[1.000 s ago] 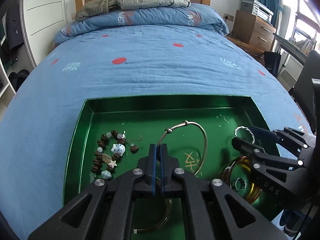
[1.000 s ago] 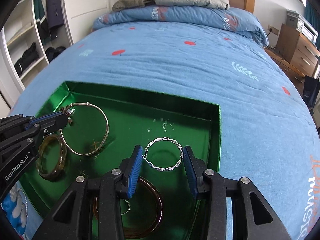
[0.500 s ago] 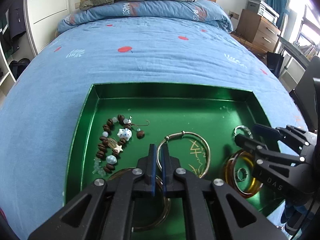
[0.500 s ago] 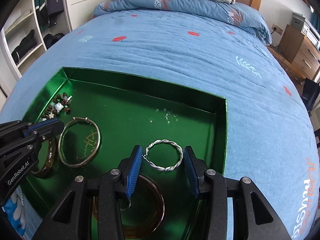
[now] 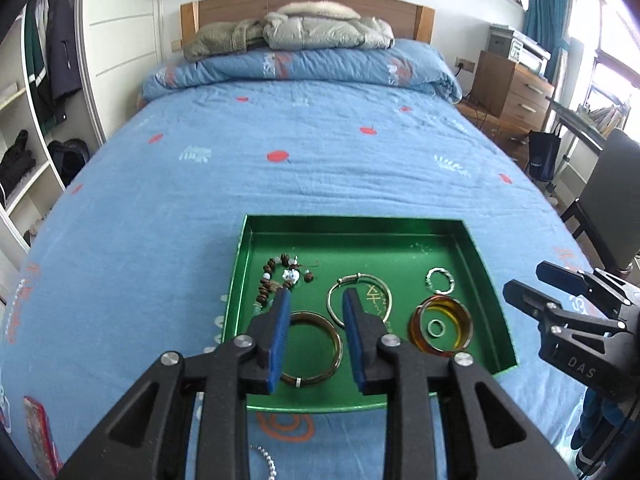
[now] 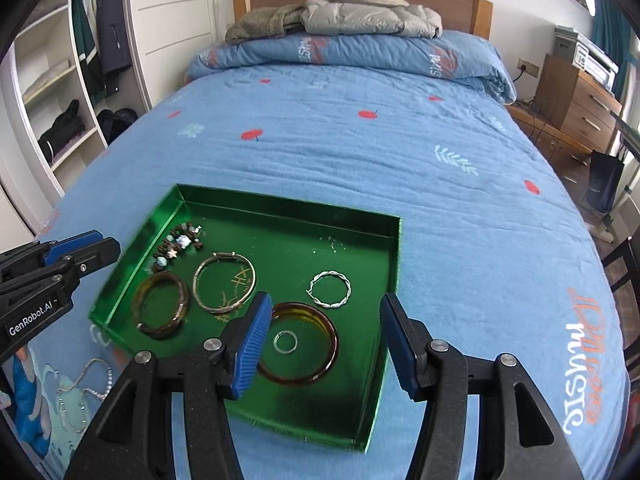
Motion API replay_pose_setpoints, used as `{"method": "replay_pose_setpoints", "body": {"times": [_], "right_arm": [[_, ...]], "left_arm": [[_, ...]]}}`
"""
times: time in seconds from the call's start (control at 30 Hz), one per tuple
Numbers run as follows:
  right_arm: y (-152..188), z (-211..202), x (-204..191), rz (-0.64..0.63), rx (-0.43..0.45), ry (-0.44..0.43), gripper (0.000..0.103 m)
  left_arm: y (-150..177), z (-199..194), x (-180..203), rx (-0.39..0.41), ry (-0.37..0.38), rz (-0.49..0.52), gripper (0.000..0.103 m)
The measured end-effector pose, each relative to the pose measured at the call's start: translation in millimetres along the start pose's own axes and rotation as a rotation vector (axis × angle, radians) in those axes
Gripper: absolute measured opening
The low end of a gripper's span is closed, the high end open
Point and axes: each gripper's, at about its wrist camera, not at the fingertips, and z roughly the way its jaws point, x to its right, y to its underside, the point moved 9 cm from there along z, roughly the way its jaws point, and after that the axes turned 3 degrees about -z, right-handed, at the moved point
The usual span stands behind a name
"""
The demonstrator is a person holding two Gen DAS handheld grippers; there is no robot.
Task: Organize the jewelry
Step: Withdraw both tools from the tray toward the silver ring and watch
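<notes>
A green tray (image 5: 360, 227) (image 6: 288, 210) lies on the blue bed. In it are a beaded bracelet (image 5: 276, 274) (image 6: 178, 244), a thin gold bangle (image 5: 359, 300) (image 6: 224, 282), a brown bangle (image 5: 314, 348) (image 6: 161, 310), an amber bangle (image 5: 440, 328) (image 6: 302, 342) with a small ring (image 6: 285, 341) inside it, and a twisted silver ring (image 5: 440, 280) (image 6: 331, 289). My left gripper (image 5: 316, 336) is open and empty above the brown bangle. My right gripper (image 6: 326, 344) is wide open and empty above the amber bangle.
A silver chain (image 6: 86, 384) (image 5: 264, 460) lies on the bedspread near the tray's front left. A red box (image 5: 38, 436) lies at the bed's near left. Folded duvet and jackets (image 5: 304, 36) are at the head. Wardrobe shelves stand left, a wooden nightstand (image 5: 512, 88) right.
Both grippers have pulled back and up from the tray. The left gripper opened and let go of the thin gold bangle. The right gripper opened wider, leaving the twisted silver ring in the tray.
</notes>
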Motion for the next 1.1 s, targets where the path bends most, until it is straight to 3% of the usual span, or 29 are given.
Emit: {"method": "replay_pose_setpoints", "body": {"times": [0.13,0.33,0.73,1.1], "right_arm": [[2.7,-40.4,0.3,0.009,0.042,0.008,0.056],[18.6,-102.7,1.2,-0.002,0.116,0.023,0.056],[69.7,-209.8,13.7,0.012,0.228,0.008,0.056],[120.4,-271.2,4.0,-0.023,0.308,-0.026,0.056]], "left_arm": [[-3.3,-40.8,0.3,0.064,-0.002,0.014,0.025],[6.1,-88.4,-12.6,0.091,-0.015,0.019,0.025],[51.3,-174.9,-68.6,0.096,-0.027,-0.044,0.026],[106.5,-238.0,-90.4,0.132,-0.061,-0.095,0.030]]}}
